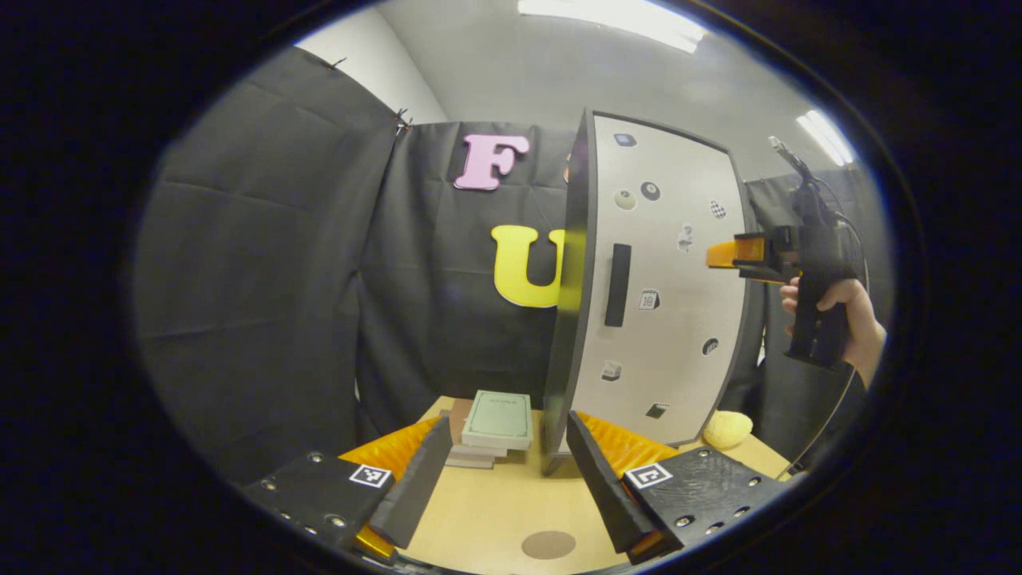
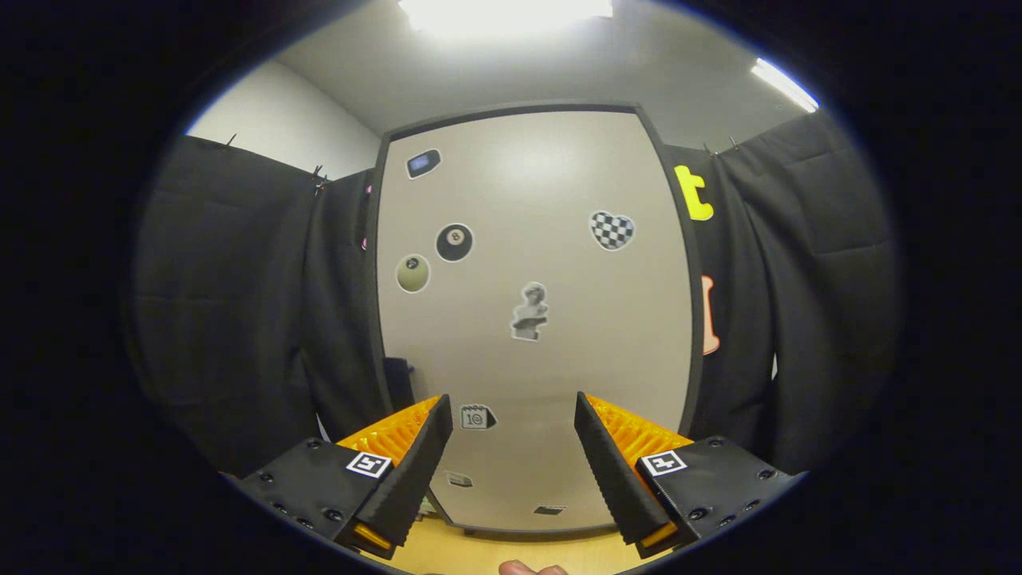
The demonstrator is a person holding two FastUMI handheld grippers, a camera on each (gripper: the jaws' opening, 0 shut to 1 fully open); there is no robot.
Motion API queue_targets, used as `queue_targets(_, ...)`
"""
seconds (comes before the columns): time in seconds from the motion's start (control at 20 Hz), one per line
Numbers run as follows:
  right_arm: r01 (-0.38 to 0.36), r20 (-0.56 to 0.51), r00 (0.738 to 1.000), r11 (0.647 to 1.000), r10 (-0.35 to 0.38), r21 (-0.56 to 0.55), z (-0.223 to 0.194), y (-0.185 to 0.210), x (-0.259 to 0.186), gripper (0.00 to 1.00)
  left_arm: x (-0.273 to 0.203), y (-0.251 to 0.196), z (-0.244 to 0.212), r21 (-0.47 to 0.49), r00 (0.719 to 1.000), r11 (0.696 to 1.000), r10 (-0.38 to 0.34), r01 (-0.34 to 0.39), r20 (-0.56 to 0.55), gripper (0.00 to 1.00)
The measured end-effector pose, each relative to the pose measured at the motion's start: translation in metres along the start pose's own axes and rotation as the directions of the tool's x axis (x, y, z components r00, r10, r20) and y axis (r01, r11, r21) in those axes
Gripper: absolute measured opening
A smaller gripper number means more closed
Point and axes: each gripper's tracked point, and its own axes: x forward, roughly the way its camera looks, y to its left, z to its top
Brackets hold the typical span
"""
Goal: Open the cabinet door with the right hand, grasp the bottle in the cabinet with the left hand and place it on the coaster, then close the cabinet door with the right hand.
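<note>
Grey cabinet door [image 2: 535, 319], jaws spread.

We hold our left gripper [image 1: 503, 471] level, jaws spread wide with nothing between them. Well ahead and to their right, our hand [image 1: 850, 319] grips the raised right gripper [image 2: 511, 467], its jaws likewise parted and empty.

Illumination comes from ceiling lights [image 2: 505, 12], which are overexposed in both views; a soft glare patch lies on the upper cabinet door [image 2: 533, 319] in the right gripper view. The booth cloth stays dim, and the table [image 1: 495, 511] is evenly lit with faint shadows. Fisheye distortion bows the door edges; focus is sharp, softening slightly at the rim.
</note>
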Motion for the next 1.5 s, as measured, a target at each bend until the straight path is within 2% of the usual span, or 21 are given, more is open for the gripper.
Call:
queue_targets(0.1,0.0,0.032,0.999,1.0,0.001,-0.02,0.006,0.022,0.009,0.98,0.004,0.01,-0.002,0.008,1.0,1.0,-0.006,0.006,-0.005,0.9)
queue_targets(0.15,-0.006,0.045,0.999,1.0,0.007,-0.016,0.007,0.037,0.016,0.93,0.005,0.016,-0.004,0.004,1.0,1.0,-0.01,0.01,-0.007,0.9)
queue_targets(0.35,-0.03,0.021,0.999,1.0,0.03,0.007,-0.005,0.078,0.042,0.98,0.012,0.036,-0.007,-0.009,1.0,1.0,-0.02,0.02,-0.014,0.9)
queue_targets(0.5,-0.014,-0.009,1.0,1.0,0.013,-0.014,-0.019,0.09,0.064,0.98,0.014,0.06,-0.011,-0.007,1.0,1.0,-0.007,0.007,-0.019,0.88)
queue_targets(0.65,0.008,-0.042,0.999,1.0,-0.009,-0.027,-0.034,0.096,0.081,0.98,0.019,0.082,-0.018,-0.028,0.999,0.999,0.018,-0.019,-0.03,0.9)
queue_targets(0.85,0.039,-0.115,0.993,0.999,-0.04,-0.013,-0.058,0.098,0.098,0.98,0.018,0.111,-0.03,-0.062,0.997,0.996,0.054,-0.057,-0.049,0.9)
queue_targets(0.9,0.041,-0.126,0.991,0.999,-0.042,-0.004,-0.062,0.098,0.1,0.93,0.018,0.117,-0.03,-0.065,0.997,0.996,0.061,-0.064,-0.05,0.9)
queue_targets(1.0,0.043,-0.132,0.99,0.999,-0.042,0.005,-0.065,0.1,0.105,0.95,0.019,0.125,-0.031,-0.063,0.996,0.995,0.071,-0.074,-0.051,0.9)
queue_targets(1.05,0.047,-0.138,0.989,0.999,-0.046,0.005,-0.067,0.1,0.106,0.89,0.019,0.127,-0.033,-0.06,0.996,0.995,0.074,-0.077,-0.052,0.9)
queue_targets(1.15,0.038,-0.149,0.988,0.999,-0.036,0.011,-0.07,0.103,0.11,0.63,0.022,0.129,-0.033,-0.051,0.995,0.996,0.077,-0.08,-0.056,0.9)
queue_targets(1.2,0.031,-0.152,0.988,0.999,-0.029,0.008,-0.07,0.106,0.112,0.54,0.022,0.129,-0.033,-0.048,0.995,0.996,0.077,-0.08,-0.056,0.9)
queue_targets(1.3,0.035,-0.148,0.988,0.999,-0.036,-0.006,-0.069,0.106,0.113,0.43,0.024,0.127,-0.033,-0.048,0.996,0.996,0.07,-0.073,-0.052,0.88)
queue_targets(1.35,0.046,-0.157,0.986,0.999,-0.047,-0.013,-0.07,0.103,0.115,0.42,0.022,0.126,-0.034,-0.048,0.996,0.996,0.067,-0.07,-0.051,0.88)
queue_targets(1.4,0.047,-0.158,0.986,0.999,-0.047,-0.004,-0.07,0.104,0.116,0.35,0.022,0.127,-0.034,-0.047,0.997,0.997,0.066,-0.068,-0.051,0.88)
queue_targets(1.5,0.036,-0.173,0.984,0.999,-0.037,-0.008,-0.071,0.104,0.112,0.31,0.022,0.127,-0.033,-0.043,0.997,0.997,0.065,-0.067,-0.049,0.9)
